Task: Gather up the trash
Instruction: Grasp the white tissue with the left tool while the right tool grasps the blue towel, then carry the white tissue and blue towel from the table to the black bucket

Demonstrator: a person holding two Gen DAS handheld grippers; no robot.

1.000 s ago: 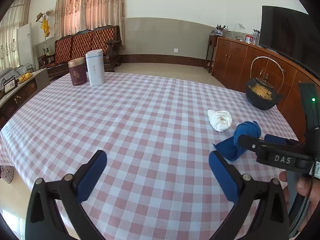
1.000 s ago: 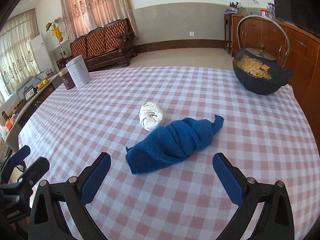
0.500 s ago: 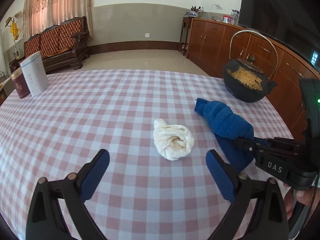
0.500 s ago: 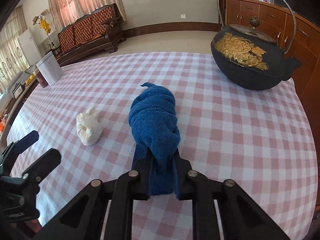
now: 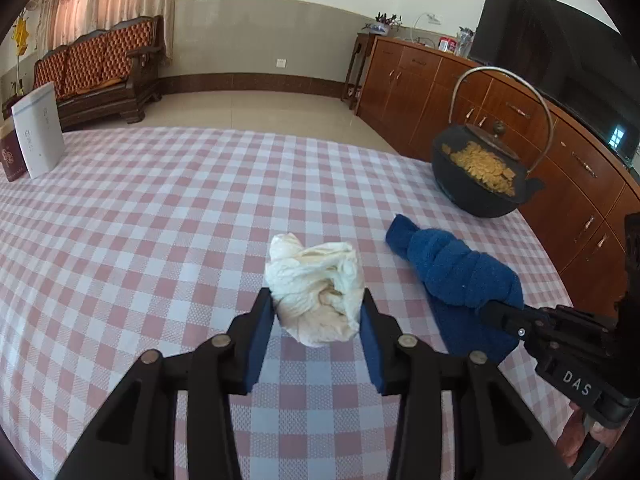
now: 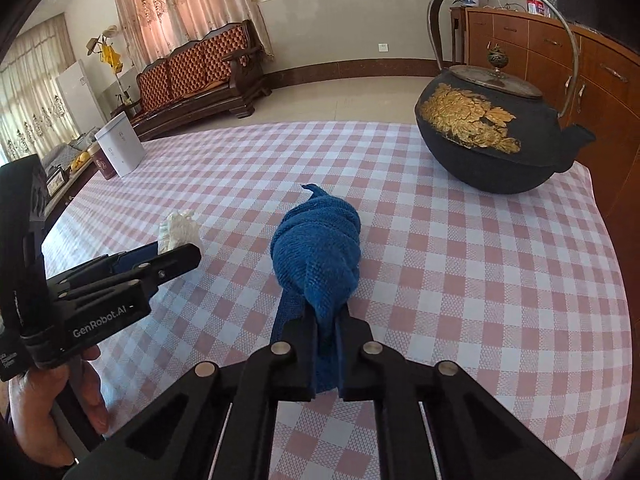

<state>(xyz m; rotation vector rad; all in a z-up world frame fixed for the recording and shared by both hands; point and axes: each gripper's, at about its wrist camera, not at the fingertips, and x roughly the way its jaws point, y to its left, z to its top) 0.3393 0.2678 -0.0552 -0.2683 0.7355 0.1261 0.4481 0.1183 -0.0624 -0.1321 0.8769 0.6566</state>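
1. Left gripper [image 5: 318, 314]: jaws have just been closing, pads now pressed on both sides of the crumpled white tissue wad [image 5: 316, 292], which sits on the checked tablecloth [image 5: 160, 220].
2. Right gripper [image 6: 326, 344]: jaws clamped tight on the near end of the rolled blue cloth [image 6: 318, 240], which lies on the tablecloth.
3. Wad and cloth lie side by side, apart.
4. Black teapot [image 6: 488, 132] stands beyond the cloth, near the table's edge.
5. Two tins [image 5: 30, 140] at the far left.

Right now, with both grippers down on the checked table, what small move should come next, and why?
Probably lift both. The left gripper, whose jaws have just been closing, brackets the crumpled white paper wad; the right gripper is clamped on the blue cloth. Both items lie on the tablecloth.
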